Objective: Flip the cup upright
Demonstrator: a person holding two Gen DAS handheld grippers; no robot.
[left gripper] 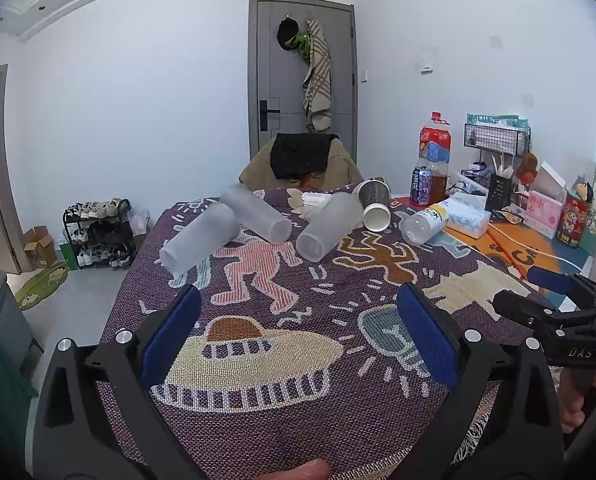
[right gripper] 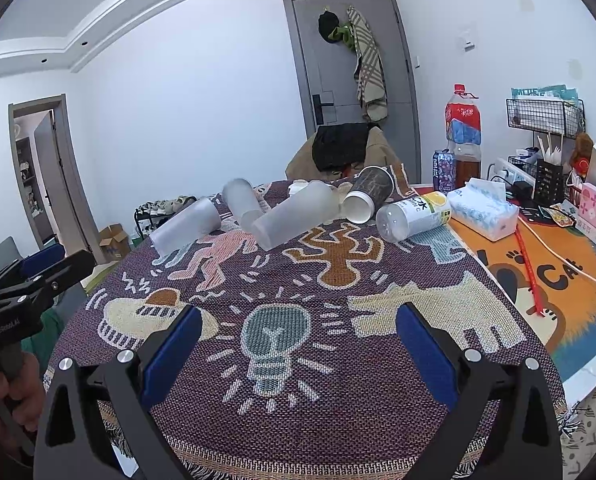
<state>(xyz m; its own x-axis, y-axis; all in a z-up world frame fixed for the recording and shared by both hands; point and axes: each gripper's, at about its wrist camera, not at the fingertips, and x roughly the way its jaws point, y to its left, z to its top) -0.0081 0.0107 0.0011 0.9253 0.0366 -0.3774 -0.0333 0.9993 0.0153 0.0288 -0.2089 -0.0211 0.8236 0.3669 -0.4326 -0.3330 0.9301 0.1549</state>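
Woven purple cloth (left gripper: 337, 280) on table, frosted cups (left gripper: 329, 226) lying sideways, grey door (left gripper: 301, 72) behind, both grippers' fingers (left gripper: 170, 332) spread, empty

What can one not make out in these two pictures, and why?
- White things behind the frosted cup, left wrist view: partly hidden by it, too small to name.
- Paper cup print, right wrist view: too small and blurred to read.
- Right gripper, left wrist view: cut off by the right edge.
- Chair, both views: its lower part is hidden behind the table.
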